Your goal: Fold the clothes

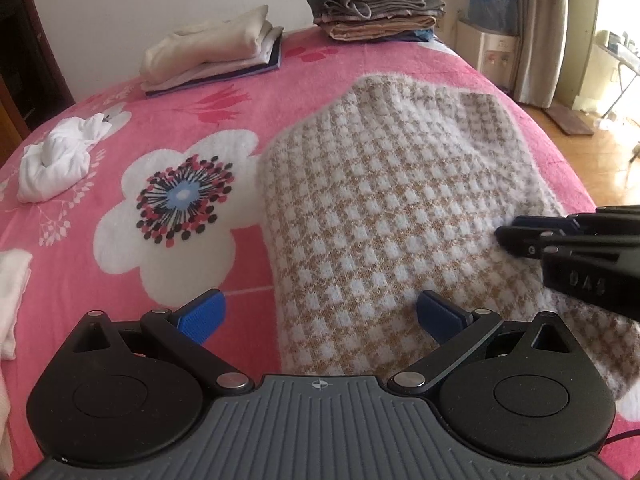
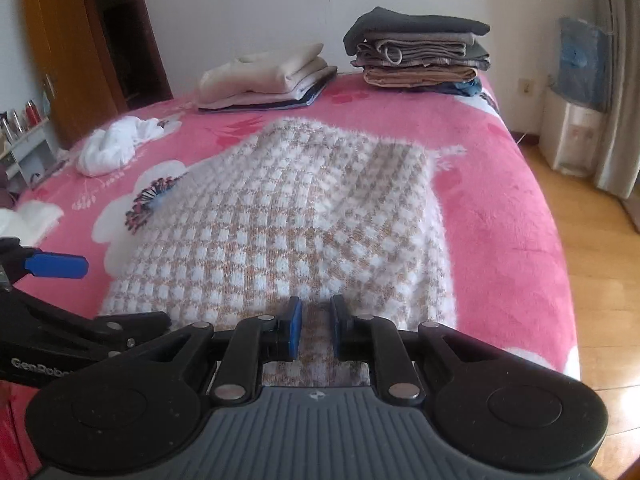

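Across the near half of the pink flowered bed (image 2: pixel 500 216) lies the fuzzy checked sweater (image 2: pixel 288 220), partly folded, its long axis running from the near edge toward the far edge where two finished piles wait: a cream stack (image 2: pixel 268 76) and a taller dark stack (image 2: pixel 420 52) by the far right corner. Both grippers hang over the sweater's near end, pointing along its length. The left gripper (image 1: pixel 320 314) stands spread wide, one blue pad over the sweater's left border and the other over the knit, nothing caught between them. The right gripper (image 2: pixel 316 332) is drawn nearly together with a narrow gap; knit shows in that gap, but I cannot tell whether its pads actually pinch the fabric. Judging by position, the right one sits closer to the sweater's middle, the left closer to its left edge, so a fold away toward the piles looks the likely next move.

Only the left wrist view shows the right gripper's tips lying against the knit from the side. Only the right wrist view shows the sweater's far hem and right border whole. A crumpled white garment (image 1: pixel 56 160) waits near the left edge.
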A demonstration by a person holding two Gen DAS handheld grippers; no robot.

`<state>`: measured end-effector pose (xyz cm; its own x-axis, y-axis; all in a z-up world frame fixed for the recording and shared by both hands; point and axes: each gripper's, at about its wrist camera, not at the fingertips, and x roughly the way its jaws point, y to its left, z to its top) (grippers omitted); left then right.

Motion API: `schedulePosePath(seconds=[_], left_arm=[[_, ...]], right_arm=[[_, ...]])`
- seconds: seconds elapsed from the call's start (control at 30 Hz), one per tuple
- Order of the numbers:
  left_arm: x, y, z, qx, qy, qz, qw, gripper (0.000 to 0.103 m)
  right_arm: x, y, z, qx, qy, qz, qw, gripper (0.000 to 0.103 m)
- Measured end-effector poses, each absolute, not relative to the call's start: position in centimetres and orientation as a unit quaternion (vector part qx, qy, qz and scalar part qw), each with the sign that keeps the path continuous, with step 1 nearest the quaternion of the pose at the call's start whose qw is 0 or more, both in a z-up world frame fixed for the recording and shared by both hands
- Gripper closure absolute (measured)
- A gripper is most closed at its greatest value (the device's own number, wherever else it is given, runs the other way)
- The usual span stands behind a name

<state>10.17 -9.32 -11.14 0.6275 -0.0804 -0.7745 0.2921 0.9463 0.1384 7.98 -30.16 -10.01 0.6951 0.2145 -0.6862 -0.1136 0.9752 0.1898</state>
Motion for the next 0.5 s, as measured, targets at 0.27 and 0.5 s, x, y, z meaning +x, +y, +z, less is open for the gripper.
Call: schedulePosePath(seconds=[0.27,0.5], left_arm=[[10.06,-9.68,-11.08,0.135,0.417,-0.097,0.893,0.000],[10.05,-9.82,-11.02,0.138,0.418,-0.093,0.893,0.000]], right_arm=[[8.06,-30.28,-9.94,0.064,0.385,0.091,0.916,0.088],[7.94,-30.30,-10.02,0.067,0.384,0.090,0.916,0.088]])
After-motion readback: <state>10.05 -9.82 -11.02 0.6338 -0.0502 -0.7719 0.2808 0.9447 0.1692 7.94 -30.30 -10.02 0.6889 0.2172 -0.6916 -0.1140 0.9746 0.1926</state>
